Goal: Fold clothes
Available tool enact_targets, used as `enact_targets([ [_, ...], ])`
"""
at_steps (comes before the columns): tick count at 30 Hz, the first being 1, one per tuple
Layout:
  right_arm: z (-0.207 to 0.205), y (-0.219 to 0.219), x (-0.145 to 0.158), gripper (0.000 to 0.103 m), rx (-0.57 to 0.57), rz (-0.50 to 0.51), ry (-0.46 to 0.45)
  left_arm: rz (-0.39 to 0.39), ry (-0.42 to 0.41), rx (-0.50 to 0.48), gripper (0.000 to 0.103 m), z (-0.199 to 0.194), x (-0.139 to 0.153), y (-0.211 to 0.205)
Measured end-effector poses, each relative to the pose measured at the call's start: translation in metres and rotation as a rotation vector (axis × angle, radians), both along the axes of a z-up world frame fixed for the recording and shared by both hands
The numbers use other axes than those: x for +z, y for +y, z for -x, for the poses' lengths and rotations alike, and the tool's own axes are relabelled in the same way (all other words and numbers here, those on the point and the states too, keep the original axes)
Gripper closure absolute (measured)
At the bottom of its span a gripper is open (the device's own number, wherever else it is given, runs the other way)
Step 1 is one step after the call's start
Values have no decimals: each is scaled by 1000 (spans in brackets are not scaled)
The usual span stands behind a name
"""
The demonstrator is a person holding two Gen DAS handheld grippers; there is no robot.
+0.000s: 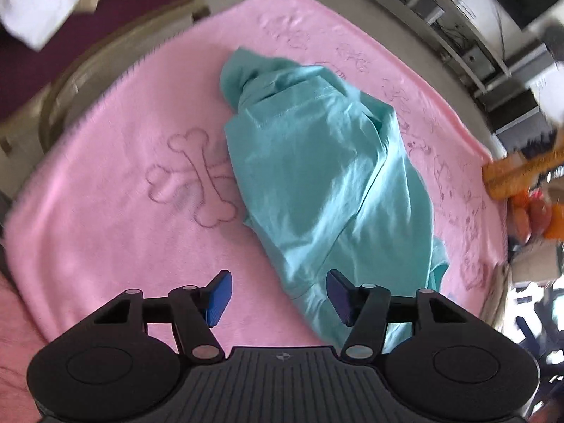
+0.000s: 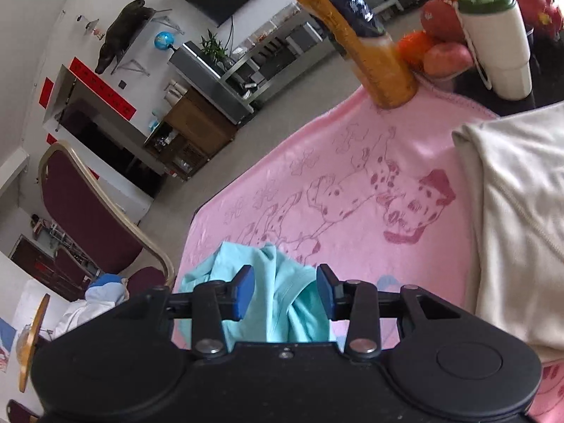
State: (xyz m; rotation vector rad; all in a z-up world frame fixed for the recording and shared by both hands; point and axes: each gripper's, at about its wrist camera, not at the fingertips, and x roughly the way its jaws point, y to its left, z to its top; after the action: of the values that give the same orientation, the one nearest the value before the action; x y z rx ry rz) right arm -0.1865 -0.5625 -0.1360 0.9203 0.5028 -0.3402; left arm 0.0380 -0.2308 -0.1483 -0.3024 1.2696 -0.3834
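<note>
The left hand-held gripper (image 1: 278, 294) stood wide open with nothing between its blue pads, hovering over the near end of a crumpled turquoise cotton T-shirt (image 1: 317, 162) that stretched away ahead of it on a fluffy pink blanket printed with bones and spotted dogs (image 1: 116, 211). The right hand-held gripper (image 2: 284, 294) was also open, the bunched shirt (image 2: 278, 296) lying in the gap between its fingers, unclamped. A folded cream garment (image 2: 518, 204) lay to its right; ahead stood an orange juice bottle (image 2: 363, 38).

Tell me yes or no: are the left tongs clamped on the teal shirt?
No, the left tongs stand open above the teal shirt, gripping nothing.
</note>
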Motion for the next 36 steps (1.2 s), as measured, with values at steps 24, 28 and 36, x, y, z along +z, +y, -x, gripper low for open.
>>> enact_targets([
  [24, -7, 12, -10, 59, 18, 48, 127, 23, -131, 26, 103, 19, 22, 28],
  [28, -6, 19, -11, 58, 44, 44, 146, 24, -200, 71, 103, 40, 36, 74],
  [36, -18, 29, -28, 58, 81, -71, 168, 16, -97, 112, 89, 35, 0, 95],
])
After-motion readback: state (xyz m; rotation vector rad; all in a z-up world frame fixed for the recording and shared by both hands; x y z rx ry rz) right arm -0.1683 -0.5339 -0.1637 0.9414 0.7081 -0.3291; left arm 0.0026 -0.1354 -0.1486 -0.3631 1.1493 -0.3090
